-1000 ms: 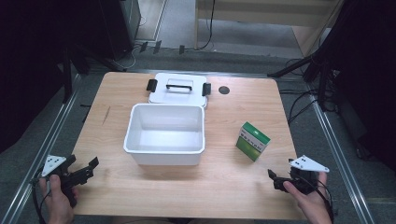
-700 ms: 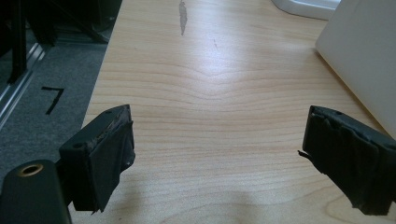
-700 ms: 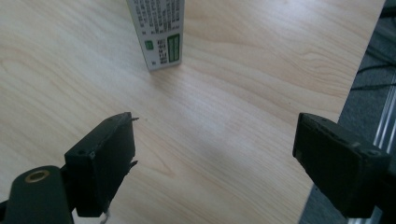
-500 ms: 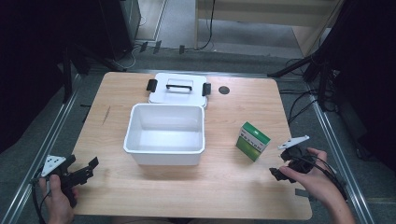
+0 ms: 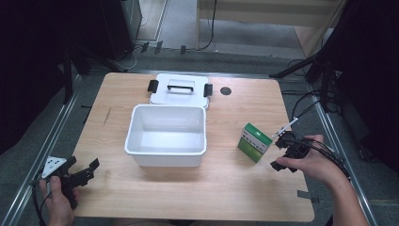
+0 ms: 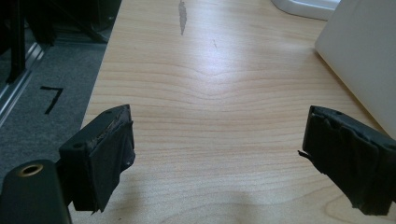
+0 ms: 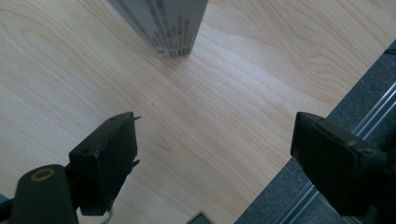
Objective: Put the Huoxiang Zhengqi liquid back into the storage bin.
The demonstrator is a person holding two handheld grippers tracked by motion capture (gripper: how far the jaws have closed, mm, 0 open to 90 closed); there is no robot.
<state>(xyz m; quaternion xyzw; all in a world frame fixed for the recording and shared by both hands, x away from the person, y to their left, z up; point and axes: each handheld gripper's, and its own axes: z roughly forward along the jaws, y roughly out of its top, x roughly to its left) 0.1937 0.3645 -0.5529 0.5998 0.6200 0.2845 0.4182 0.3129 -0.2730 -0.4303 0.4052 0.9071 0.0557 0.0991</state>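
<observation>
A small green-and-white cardboard box (image 5: 254, 142) stands upright on the right half of a light wooden table (image 5: 141, 94), just right of an open white rectangular plastic bin (image 5: 166, 135) at the table's centre. The right gripper (image 5: 284, 151), held in the person's right hand (image 5: 313, 162), hovers just beside the box on its right, apart from it; in the right gripper view its two black jaws are spread wide with bare wood between them, holding nothing, and the box's lower corner (image 7: 161, 23) rises above the gap. Behind the bin, touching its far rim, lies a flat white plastic lid (image 5: 179, 88) with a black handle and black side latches; a small dark round disc (image 5: 226, 91) sits on the wood to the lid's right. At the table's near left corner the left gripper (image 5: 83, 172), a grey three-cornered plate on its top, rests in the person's left hand (image 5: 59, 203), well apart from the bin. In the left gripper view its padded jaws also stand wide apart over bare tabletop, gripping nothing, with the bin's white wall (image 6: 364, 56) at the right edge. Grey floor and metal rails (image 5: 47, 136) border the table.
</observation>
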